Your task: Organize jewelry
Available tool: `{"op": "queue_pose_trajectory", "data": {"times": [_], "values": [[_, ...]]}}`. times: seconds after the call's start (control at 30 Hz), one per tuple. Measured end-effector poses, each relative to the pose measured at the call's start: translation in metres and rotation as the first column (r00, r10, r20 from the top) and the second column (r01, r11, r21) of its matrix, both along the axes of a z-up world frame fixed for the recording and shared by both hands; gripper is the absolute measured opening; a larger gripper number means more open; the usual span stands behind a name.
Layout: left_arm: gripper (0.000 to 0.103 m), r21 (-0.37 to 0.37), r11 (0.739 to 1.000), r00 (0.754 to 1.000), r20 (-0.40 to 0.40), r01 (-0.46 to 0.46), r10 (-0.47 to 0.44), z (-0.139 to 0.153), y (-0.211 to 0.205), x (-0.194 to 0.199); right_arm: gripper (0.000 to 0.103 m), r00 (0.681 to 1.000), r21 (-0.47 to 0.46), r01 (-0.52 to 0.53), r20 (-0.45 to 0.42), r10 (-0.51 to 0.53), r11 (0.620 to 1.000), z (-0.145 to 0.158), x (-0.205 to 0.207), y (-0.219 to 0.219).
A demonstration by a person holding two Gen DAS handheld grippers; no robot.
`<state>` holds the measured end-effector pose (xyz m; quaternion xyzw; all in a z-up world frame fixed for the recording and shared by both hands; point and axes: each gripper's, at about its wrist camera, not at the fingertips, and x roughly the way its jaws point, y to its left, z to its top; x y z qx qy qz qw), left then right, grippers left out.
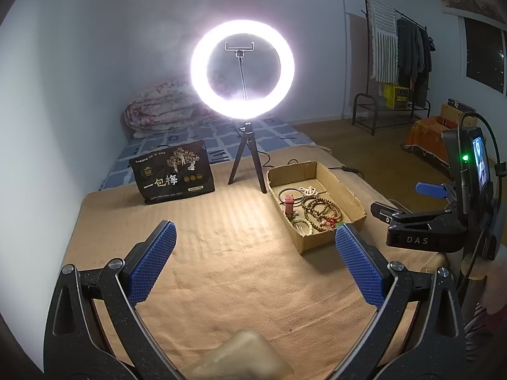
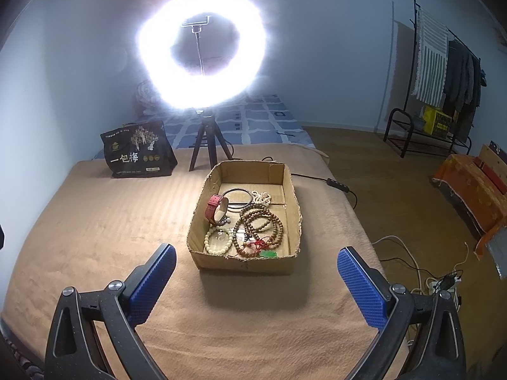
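Observation:
A shallow cardboard box (image 2: 286, 171) stands on the tan blanket, also in the left wrist view (image 1: 351, 199). It holds a red-strapped watch (image 2: 216, 207), a black bangle (image 2: 236, 192), a white pearl strand (image 2: 262, 197), brown wooden bead strings (image 2: 261, 225), a pale bead bracelet (image 2: 218, 240) and a green pendant on red cord (image 2: 268, 254). My right gripper (image 2: 256, 269) is open and empty, just short of the box's near wall. My left gripper (image 1: 255, 247) is open and empty, left of the box; the right gripper's body (image 1: 424, 221) shows at its right.
A lit ring light on a tripod (image 2: 202, 139) stands behind the box, with a black printed bag (image 2: 137, 150) to its left. A cable with a switch (image 2: 336, 181) runs off the bed's right edge. Power strip and cords (image 2: 443, 281) lie on the floor.

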<state>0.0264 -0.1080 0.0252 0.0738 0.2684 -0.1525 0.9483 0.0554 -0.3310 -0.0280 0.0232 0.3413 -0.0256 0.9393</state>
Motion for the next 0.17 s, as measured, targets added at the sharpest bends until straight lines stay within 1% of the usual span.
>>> {"op": "queue_pose_trajectory", "data": {"times": [0.17], "values": [[0.102, -0.003, 1.000, 1.000, 0.007, -0.006, 0.006, 0.0022, 0.0043, -0.0001, 0.103, 1.000, -0.002, -0.001, -0.002, 0.001, 1.000, -0.0003, 0.0002, 0.0011]]}}
